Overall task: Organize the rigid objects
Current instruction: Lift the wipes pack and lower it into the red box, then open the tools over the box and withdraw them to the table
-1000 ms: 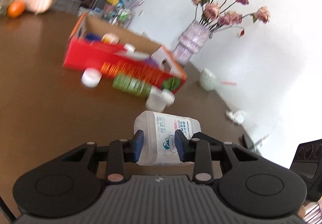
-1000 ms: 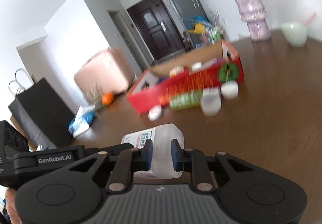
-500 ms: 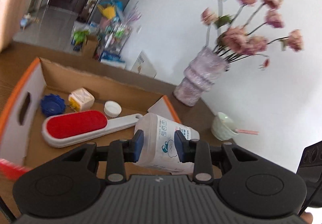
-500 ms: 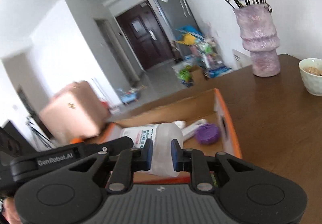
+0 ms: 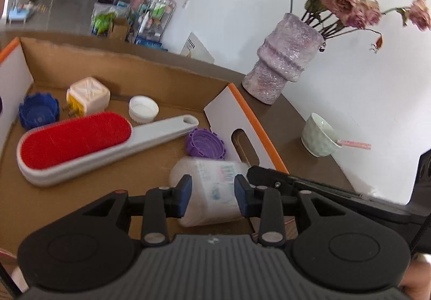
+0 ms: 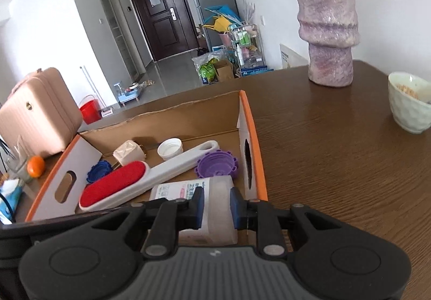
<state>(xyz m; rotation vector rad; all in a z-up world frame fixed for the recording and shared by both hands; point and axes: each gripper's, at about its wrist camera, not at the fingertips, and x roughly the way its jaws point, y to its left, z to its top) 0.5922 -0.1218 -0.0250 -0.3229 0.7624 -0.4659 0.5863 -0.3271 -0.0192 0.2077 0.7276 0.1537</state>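
A translucent white plastic bottle (image 5: 210, 192) with a printed label lies low inside the open cardboard box (image 5: 113, 60), near its right end wall. My left gripper (image 5: 212, 193) has the bottle between its blue pads; its jaws are opening, the pads still touch the bottle's sides, and the bottle looks blurred. My right gripper (image 6: 215, 207) is shut on the same bottle (image 6: 188, 192) at its other end. Part of the right gripper shows as a black bar in the left wrist view.
In the box lie a red lint brush (image 5: 80, 141), a blue cap (image 5: 39, 114), a white cap (image 5: 142, 108), a purple cap (image 5: 206, 143) and a cream cube (image 5: 89, 95). A purple vase (image 6: 327, 30) and a bowl (image 6: 409, 103) stand on the brown table (image 6: 336, 165).
Both grippers carried the bottle from above the table to over the box and lowered it inside. The loose items in front of the box have dropped out of view.
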